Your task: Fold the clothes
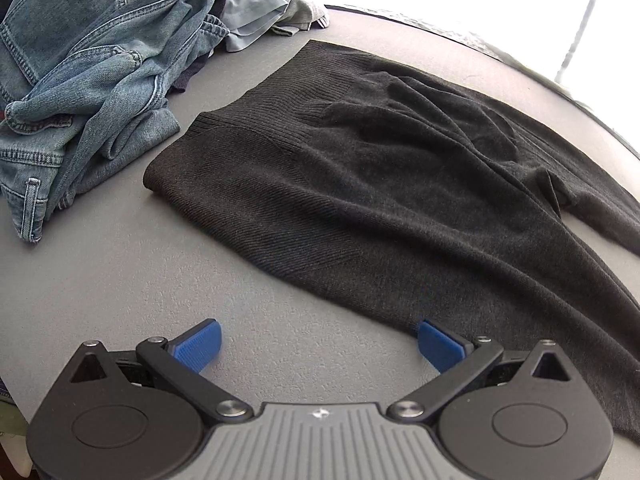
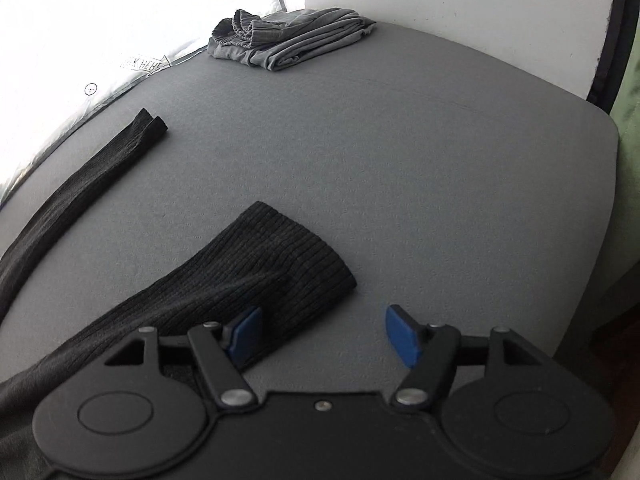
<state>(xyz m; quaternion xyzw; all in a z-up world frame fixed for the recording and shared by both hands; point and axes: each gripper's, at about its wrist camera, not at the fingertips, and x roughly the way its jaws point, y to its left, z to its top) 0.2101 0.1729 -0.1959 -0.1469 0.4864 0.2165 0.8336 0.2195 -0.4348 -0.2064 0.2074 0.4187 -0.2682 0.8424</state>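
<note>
A dark charcoal knit garment (image 1: 380,168) lies spread flat on the grey table (image 1: 120,280), ribbed waistband toward the far left. My left gripper (image 1: 318,346) is open and empty just at the garment's near edge. In the right wrist view two ribbed leg ends show: the near cuff (image 2: 288,260) and a far leg (image 2: 80,192). My right gripper (image 2: 324,338) is open and empty, its left fingertip (image 2: 242,334) over the near cuff's edge.
A heap of denim clothes (image 1: 80,80) and pale blue and grey items (image 1: 260,16) sits at the left back. A folded grey garment (image 2: 284,38) lies at the table's far edge (image 2: 600,128). A bright window runs along the back.
</note>
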